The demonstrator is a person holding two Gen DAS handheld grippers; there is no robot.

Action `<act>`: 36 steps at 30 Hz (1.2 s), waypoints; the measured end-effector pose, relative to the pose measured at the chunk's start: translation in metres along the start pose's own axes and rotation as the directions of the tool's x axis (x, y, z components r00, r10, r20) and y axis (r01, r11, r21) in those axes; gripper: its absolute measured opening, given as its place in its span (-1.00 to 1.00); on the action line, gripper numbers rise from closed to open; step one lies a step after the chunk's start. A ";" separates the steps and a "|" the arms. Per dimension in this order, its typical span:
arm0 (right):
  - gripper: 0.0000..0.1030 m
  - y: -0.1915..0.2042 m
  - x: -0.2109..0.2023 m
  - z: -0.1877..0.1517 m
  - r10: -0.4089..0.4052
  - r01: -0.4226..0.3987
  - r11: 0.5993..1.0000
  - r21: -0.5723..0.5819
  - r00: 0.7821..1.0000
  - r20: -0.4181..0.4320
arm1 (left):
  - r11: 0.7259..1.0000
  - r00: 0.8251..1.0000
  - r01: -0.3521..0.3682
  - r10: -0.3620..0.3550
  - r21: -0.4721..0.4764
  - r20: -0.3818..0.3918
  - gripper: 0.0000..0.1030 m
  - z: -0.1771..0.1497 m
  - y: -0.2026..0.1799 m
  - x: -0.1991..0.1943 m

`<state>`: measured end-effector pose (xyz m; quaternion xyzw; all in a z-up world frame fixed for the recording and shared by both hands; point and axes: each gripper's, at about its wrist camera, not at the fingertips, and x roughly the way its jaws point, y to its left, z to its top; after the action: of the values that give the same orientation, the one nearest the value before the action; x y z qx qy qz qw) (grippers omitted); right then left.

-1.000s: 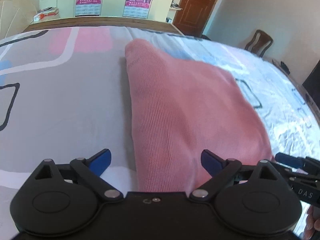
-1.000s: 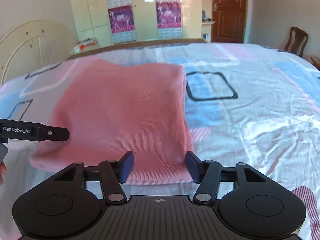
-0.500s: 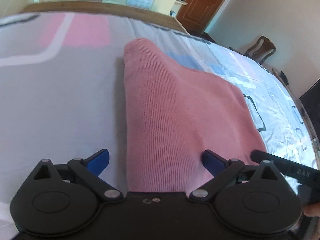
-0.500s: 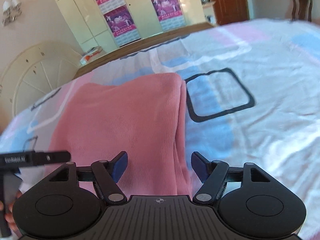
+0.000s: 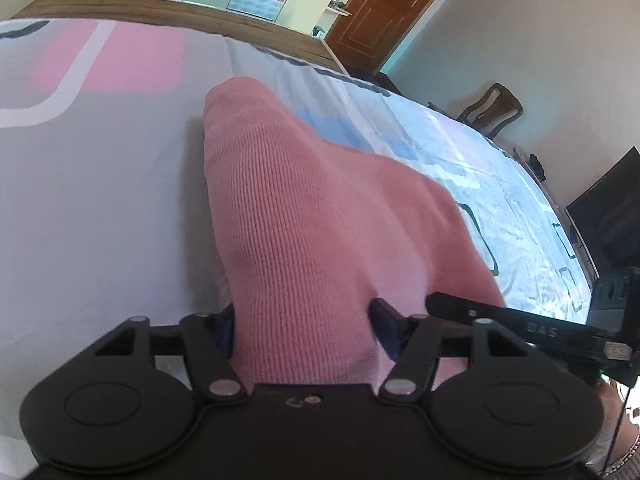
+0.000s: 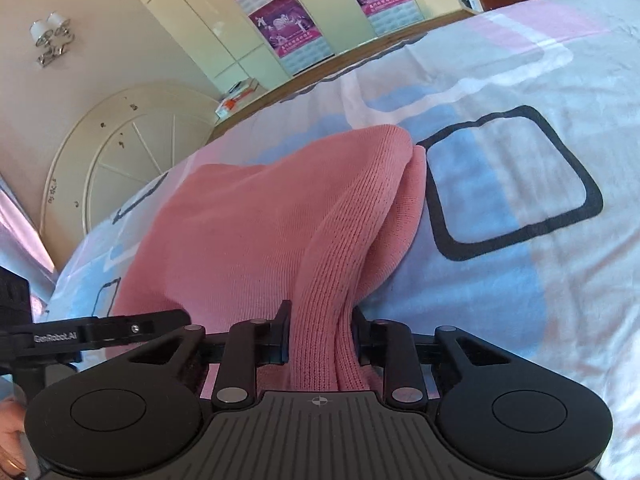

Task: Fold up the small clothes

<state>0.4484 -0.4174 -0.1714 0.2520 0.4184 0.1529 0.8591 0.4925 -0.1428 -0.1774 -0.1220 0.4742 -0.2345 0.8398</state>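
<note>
Item: pink knit garment [image 5: 320, 216], part-folded, lying mid-bed on patterned bedsheet [image 5: 100, 200], near edge facing both claws.
Left claw [image 5: 304, 328]: closing on near-left corner, fabric bunching btwn pads.
Right claw [image 6: 320, 332]: closing, pinching near-right corner layers.
Handling: soft, light, stretchy; prob. slips unless all layers are caught at corners.

My bed's sheet [image 6: 540, 92] spreads pale, patterned with pink, blue and grey blocks; beyond its far edge stand cream wardrobe doors [image 6: 224, 28] hung with purple posters [image 6: 288, 28]; a round cream headboard [image 6: 132, 152] sits far left; a brown door [image 5: 384, 8] and wooden chair [image 5: 496, 108] stand far right; daylight brightens the walls.
</note>
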 end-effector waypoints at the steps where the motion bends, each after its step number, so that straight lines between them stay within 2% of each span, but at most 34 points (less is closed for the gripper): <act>1: -0.48 -0.003 0.003 0.000 0.001 -0.001 1.000 0.018 1.000 -0.002 | 1.000 1.000 -0.005 0.005 0.004 0.000 0.20 0.000 0.000 0.002; 3: -0.48 -0.005 0.006 0.001 0.017 -0.017 0.999 0.040 1.000 0.004 | 1.000 1.000 -0.012 0.012 -0.011 0.004 0.15 0.000 0.000 0.004; 4: -0.50 -0.002 0.004 0.001 0.008 -0.008 0.999 0.037 1.000 0.003 | 1.000 1.000 -0.017 0.017 -0.010 0.009 0.04 0.000 -0.002 0.002; 7: -0.56 0.007 -0.006 -0.002 0.001 -0.002 1.000 0.016 1.000 0.019 | 0.999 0.999 -0.030 0.029 0.021 0.025 -0.12 0.001 -0.010 -0.008; 13: -0.57 0.033 -0.028 0.001 0.053 -0.052 0.999 -0.012 0.997 0.062 | 1.000 0.999 -0.006 0.005 0.028 0.055 -0.17 0.006 -0.011 -0.030; 18: -0.57 0.066 -0.033 0.000 0.095 -0.093 0.995 -0.035 0.993 0.074 | 0.999 0.997 -0.016 0.013 0.034 0.080 -0.17 0.008 0.000 -0.062; 23: -0.57 0.115 -0.023 -0.008 0.147 -0.142 0.988 -0.065 0.986 0.074 | 0.998 0.992 -0.054 0.051 0.024 0.117 -0.17 0.009 0.034 -0.109; 28: -0.57 0.176 0.012 -0.018 0.187 -0.180 0.979 -0.098 0.980 0.066 | 0.997 0.985 -0.080 0.078 0.008 0.156 -0.17 0.006 0.083 -0.159; 36: -0.57 0.296 0.072 -0.054 0.194 -0.185 0.976 -0.117 0.979 0.065 | 0.996 0.978 -0.093 0.093 -0.010 0.187 -0.17 0.007 0.189 -0.237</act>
<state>0.4333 -0.1218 -0.0799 0.2485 0.3501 0.2474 0.8686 0.4472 0.1408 -0.0793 -0.1219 0.3983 -0.1822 0.8907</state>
